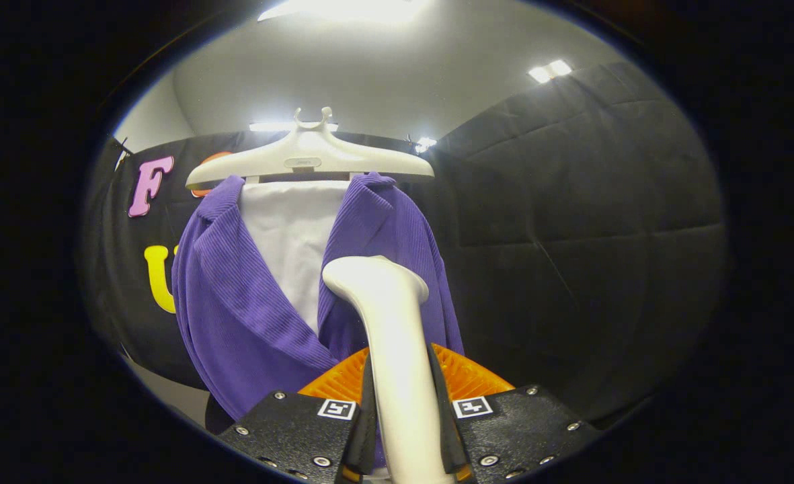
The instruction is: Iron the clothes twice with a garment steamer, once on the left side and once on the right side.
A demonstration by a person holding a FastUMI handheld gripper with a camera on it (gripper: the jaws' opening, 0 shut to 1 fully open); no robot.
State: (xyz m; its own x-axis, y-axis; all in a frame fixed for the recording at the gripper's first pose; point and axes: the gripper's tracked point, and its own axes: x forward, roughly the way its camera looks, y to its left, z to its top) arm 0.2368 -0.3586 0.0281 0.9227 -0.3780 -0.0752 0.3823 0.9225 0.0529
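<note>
Both gripper (403, 430) fingers clamp steamer (393, 336), facing jacket (249, 316).

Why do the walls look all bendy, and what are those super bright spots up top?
In the gripper view, the fisheye lens curves the booth wall; the ceiling lights glare to plain white; the steamer, clamped between the gripper fingers, shines in front of the sharp purple jacket.

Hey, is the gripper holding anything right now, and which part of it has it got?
Yes. The gripper is shut on the garment steamer, both fingers pressing the sides of its handle; its head points toward the purple jacket.
</note>
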